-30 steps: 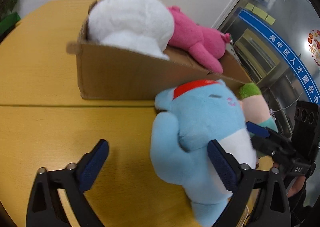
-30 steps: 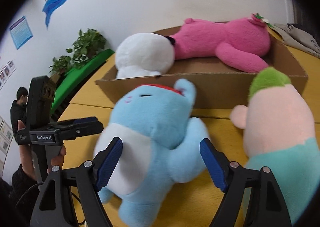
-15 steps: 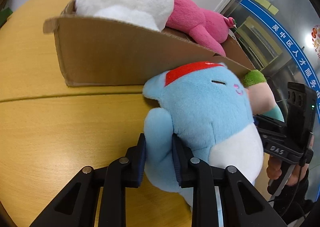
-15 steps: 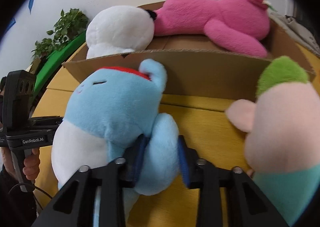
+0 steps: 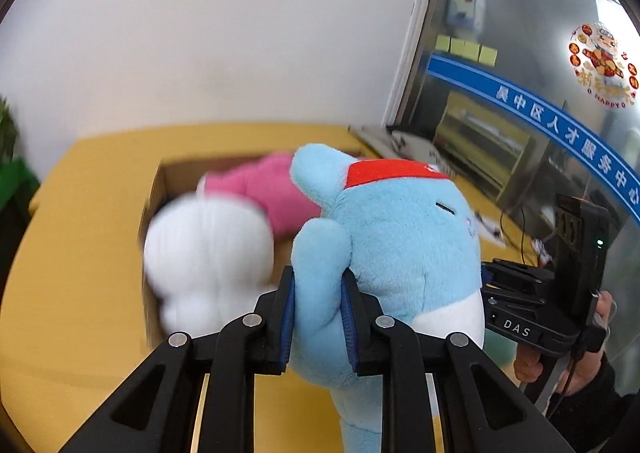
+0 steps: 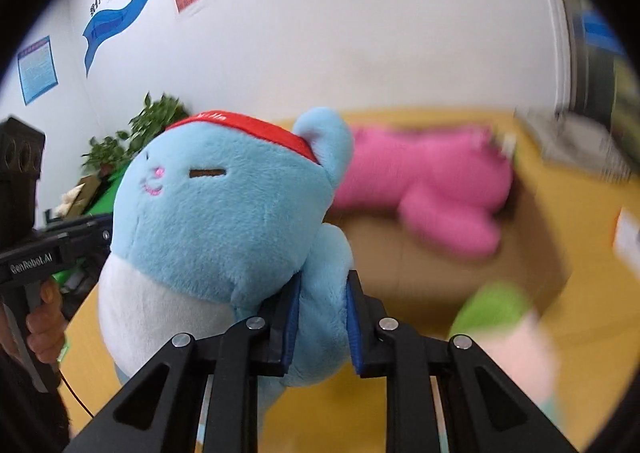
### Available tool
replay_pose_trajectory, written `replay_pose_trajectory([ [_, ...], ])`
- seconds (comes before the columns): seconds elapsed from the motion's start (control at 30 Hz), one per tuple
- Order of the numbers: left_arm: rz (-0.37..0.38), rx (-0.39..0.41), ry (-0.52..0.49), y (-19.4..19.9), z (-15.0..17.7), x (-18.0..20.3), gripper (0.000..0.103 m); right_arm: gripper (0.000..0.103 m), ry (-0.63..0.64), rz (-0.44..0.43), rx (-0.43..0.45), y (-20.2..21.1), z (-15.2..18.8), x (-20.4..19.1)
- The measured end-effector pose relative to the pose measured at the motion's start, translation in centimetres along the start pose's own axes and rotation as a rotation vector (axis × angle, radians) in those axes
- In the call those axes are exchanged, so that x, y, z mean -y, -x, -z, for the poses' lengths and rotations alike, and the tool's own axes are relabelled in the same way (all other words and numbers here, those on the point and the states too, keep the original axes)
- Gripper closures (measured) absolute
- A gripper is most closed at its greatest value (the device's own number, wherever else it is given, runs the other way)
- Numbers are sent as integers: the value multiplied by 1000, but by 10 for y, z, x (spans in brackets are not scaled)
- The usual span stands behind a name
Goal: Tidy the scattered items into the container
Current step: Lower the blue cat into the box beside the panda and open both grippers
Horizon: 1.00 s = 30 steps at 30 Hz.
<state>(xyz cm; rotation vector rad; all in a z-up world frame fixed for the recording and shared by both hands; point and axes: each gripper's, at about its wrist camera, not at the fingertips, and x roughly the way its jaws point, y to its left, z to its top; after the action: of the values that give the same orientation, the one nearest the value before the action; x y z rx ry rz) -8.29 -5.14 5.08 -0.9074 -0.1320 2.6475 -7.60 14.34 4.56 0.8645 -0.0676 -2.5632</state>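
A light blue plush with a red headband and white belly hangs in the air between both grippers. My left gripper is shut on one of its arms. My right gripper is shut on its other arm. Behind and below it stands the cardboard box on the yellow table, holding a white plush and a pink plush. A plush with a green top and a pink face stands on the table in front of the box, at the right in the right wrist view.
The yellow table spreads around the box. A person's hand holds the right gripper's handle at the right in the left wrist view. A potted plant and green bench stand by the white wall. Papers lie at the table's far edge.
Both grippers went from open beside the blue plush to shut on its arms, then lifted it off the table. The box now sits lower in both views, its inside showing.
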Motion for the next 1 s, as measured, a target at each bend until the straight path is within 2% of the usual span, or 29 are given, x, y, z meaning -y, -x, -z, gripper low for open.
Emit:
replay_pose_trajectory([
  [0.13,-28,-10,20,-58,-41,-15,81,83,15,73,51,-23,-53,24],
  [0.23,-74,-68,42,-102,-44,-25,81,83,25,127,69,-53,-73,45],
  [0.3,-115,-152,55,-138,-34,-30,81,83,32,149,15,-81,-73,56],
  [0.4,-162,-246,36,-176,-9,-33,81,83,27,187,-156,-125,-53,66],
  [0.5,-197,-244,-26,-180,2,-25,81,83,10,180,-249,-145,-31,71],
  [0.6,-244,-246,-84,-181,6,-16,80,80,66,218,-329,-157,-22,64],
  [0.7,-268,-226,-93,-174,7,-12,77,73,78,268,-323,-154,-20,60],
  [0.73,-268,-216,-87,-168,7,-11,76,67,69,278,-307,-148,-21,61],
  [0.77,-269,-204,-80,-160,8,-10,73,61,58,289,-286,-138,-20,60],
  [0.83,-253,-182,-71,-142,9,-6,57,32,48,301,-226,-109,-18,56],
  [0.87,-236,-157,-62,-127,12,-2,36,24,47,280,-191,-91,-17,52],
  [0.9,-222,-130,-53,-113,14,2,18,19,46,243,-159,-71,-15,48],
  [1.0,-171,-53,-26,-70,23,20,1,19,56,187,-85,-19,-1,30],
])
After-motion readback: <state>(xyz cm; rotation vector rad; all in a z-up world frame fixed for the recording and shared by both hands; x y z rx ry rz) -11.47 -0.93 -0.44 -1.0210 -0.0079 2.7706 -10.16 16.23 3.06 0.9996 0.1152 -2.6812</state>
